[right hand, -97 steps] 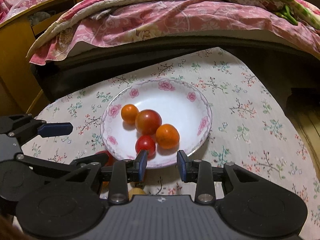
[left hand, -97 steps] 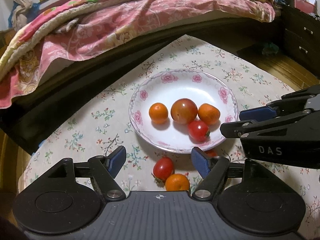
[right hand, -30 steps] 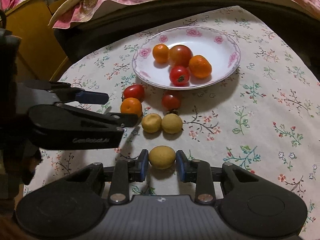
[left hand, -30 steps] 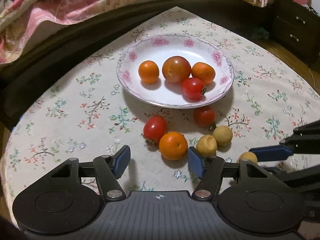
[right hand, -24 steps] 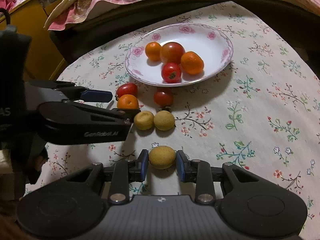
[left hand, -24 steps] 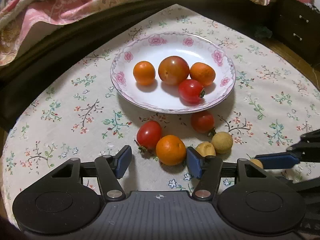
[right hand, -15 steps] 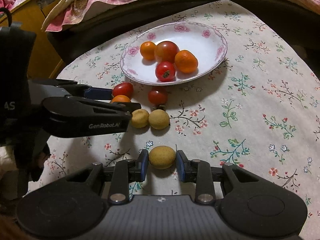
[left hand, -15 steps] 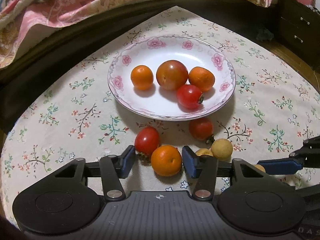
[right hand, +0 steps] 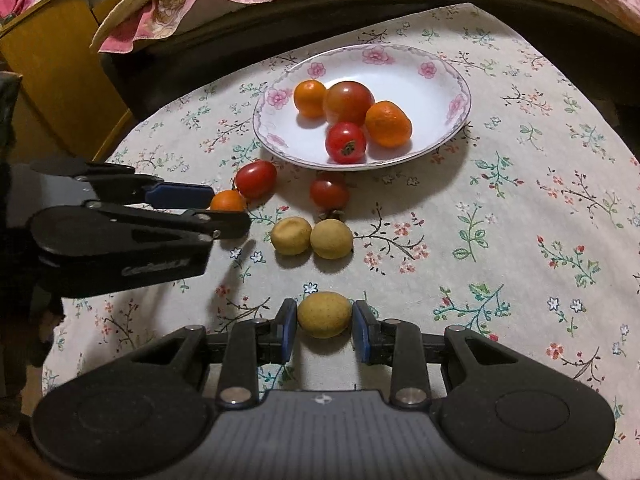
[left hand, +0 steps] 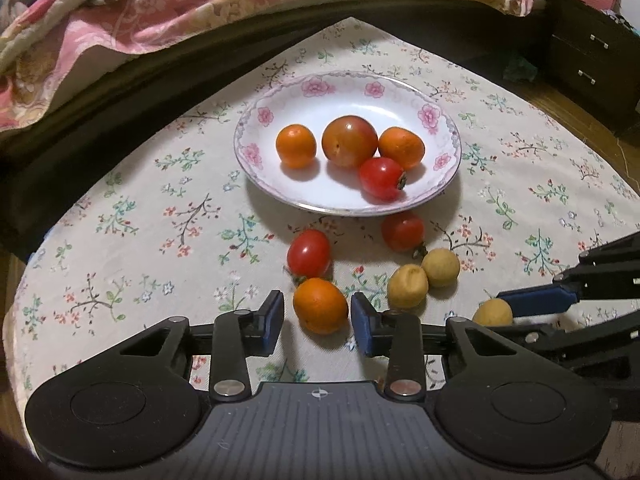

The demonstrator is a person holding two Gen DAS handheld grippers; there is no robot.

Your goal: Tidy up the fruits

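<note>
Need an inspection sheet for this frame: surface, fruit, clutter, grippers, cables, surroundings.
Surface: round table under a floral cloth.
Job's things: plate holds two oranges, a large tomato and a small tomato; on the cloth lie two tomatoes, one orange and three yellow fruits.
Clutter: nothing seen.
Grippers: left gripper brackets the orange, gaps showing on both sides; right gripper closed on a yellow fruit.
Cables: nothing seen.
Surroundings: bed with pink quilt, dark drawers.

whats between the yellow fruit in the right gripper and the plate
In the right wrist view: two yellow fruits side by side, then a red tomato before the plate.
</note>
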